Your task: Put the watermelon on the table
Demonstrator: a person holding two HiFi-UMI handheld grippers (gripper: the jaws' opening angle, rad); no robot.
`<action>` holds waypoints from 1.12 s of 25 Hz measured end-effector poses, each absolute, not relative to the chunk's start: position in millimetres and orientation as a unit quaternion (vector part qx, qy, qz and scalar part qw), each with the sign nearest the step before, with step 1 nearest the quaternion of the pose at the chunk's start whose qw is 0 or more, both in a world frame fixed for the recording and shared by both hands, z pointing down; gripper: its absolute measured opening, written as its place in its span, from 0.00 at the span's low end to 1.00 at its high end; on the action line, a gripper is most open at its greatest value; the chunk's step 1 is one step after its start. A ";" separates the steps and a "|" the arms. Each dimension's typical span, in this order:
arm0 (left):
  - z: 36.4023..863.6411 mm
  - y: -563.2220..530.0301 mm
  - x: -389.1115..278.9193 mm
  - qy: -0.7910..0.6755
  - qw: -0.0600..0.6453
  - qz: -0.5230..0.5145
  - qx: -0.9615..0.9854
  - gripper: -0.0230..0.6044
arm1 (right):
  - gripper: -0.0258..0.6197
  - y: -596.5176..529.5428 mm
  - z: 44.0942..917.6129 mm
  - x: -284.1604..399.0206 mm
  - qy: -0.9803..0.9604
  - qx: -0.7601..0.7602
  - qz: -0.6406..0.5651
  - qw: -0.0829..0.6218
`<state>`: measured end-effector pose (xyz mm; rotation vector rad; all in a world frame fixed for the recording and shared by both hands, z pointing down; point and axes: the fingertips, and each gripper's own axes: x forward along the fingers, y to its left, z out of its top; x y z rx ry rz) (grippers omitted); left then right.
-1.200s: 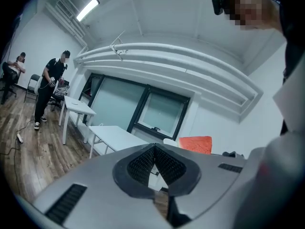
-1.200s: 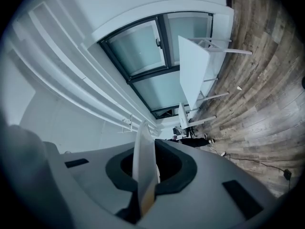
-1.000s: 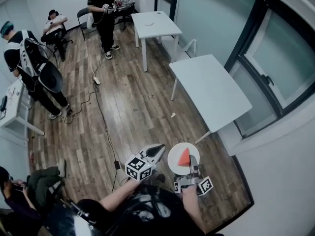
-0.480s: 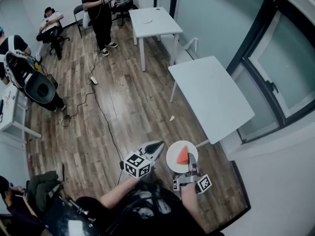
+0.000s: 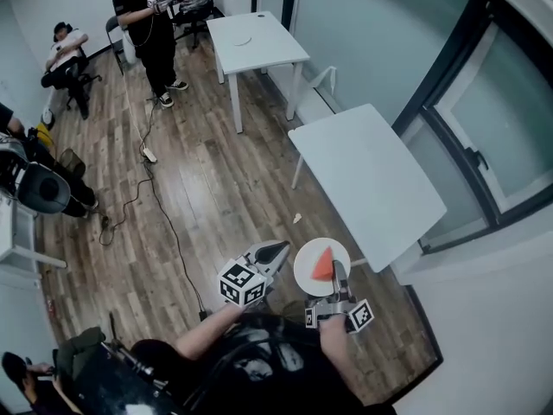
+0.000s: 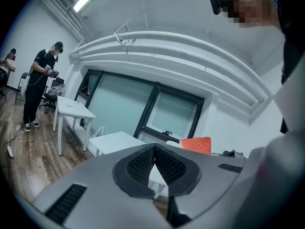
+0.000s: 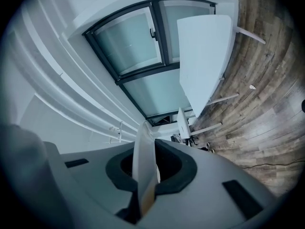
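A red watermelon wedge (image 5: pixel 324 266) lies on a white round plate (image 5: pixel 308 271). My right gripper (image 5: pixel 337 273) is shut on the plate's near rim and carries it level above the wooden floor. In the right gripper view the plate's edge (image 7: pixel 143 152) stands pinched between the jaws of the right gripper (image 7: pixel 147 171). My left gripper (image 5: pixel 279 251) hovers just left of the plate, shut with nothing in it. In the left gripper view the left gripper (image 6: pixel 154 148) has its jaws together, and the watermelon (image 6: pixel 196 145) shows just beyond them on the right. The white table (image 5: pixel 367 175) stands just ahead of the plate.
A second white table (image 5: pixel 255 37) stands further back with a small dish on it. A person (image 5: pixel 147 24) stands beside it and another sits (image 5: pixel 62 54) at the left. A cable (image 5: pixel 160 206) runs across the floor. Windows (image 5: pixel 484 119) line the right wall.
Both grippers and the plate have travelled forward towards the near white table, which now lies closer to the plate. The grip on the plate is unchanged.
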<state>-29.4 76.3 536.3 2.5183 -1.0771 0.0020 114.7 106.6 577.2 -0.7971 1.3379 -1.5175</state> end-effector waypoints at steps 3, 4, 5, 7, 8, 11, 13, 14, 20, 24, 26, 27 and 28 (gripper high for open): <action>539.2 51.4 -35.2 -0.385 0.208 -0.001 0.899 0.04 | 0.08 84.3 583.1 111.0 0.540 -0.334 -0.623 0.457; 540.1 43.9 -36.5 -0.386 0.210 -0.001 0.898 0.04 | 0.08 75.8 585.0 111.2 0.538 -0.338 -0.625 0.455; 541.0 35.7 -37.5 -0.387 0.212 -0.002 0.897 0.04 | 0.08 65.9 586.3 111.8 0.536 -0.340 -0.625 0.454; 543.6 17.6 -38.3 -0.390 0.219 -0.003 0.895 0.04 | 0.08 43.9 587.1 113.3 0.534 -0.341 -0.626 0.455; 545.1 8.2 -38.2 -0.391 0.221 -0.003 0.894 0.04 | 0.08 32.5 587.2 114.0 0.535 -0.340 -0.626 0.455; 548.0 -23.9 -36.1 -0.398 0.221 0.000 0.891 0.04 | 0.08 -5.4 589.4 115.9 0.538 -0.335 -0.629 0.451; 548.0 -49.0 -31.9 -0.403 0.221 0.000 0.888 0.04 | 0.08 -33.0 591.5 119.8 0.538 -0.332 -0.632 0.447; 547.3 -61.4 -28.5 -0.405 0.221 0.000 0.887 0.04 | 0.08 -46.2 591.5 122.9 0.540 -0.330 -0.634 0.445; 546.5 -131.7 -6.9 -0.421 0.218 -0.001 0.880 0.04 | 0.08 -118.6 588.7 144.2 0.549 -0.314 -0.641 0.434; 552.1 -172.7 9.2 -0.431 0.218 0.006 0.876 0.04 | 0.08 -158.4 593.3 160.3 0.553 -0.306 -0.650 0.423; 555.7 -186.5 14.4 -0.435 0.220 0.010 0.873 0.04 | 0.08 -172.7 600.1 167.7 0.549 -0.308 -0.655 0.418; 556.7 -193.4 15.9 -0.437 0.220 0.011 0.872 0.04 | 0.08 -179.8 603.6 170.8 0.547 -0.310 -0.657 0.415; 557.5 -200.8 16.8 -0.439 0.220 0.012 0.871 0.04 | 0.08 -187.0 606.5 173.5 0.545 -0.313 -0.659 0.413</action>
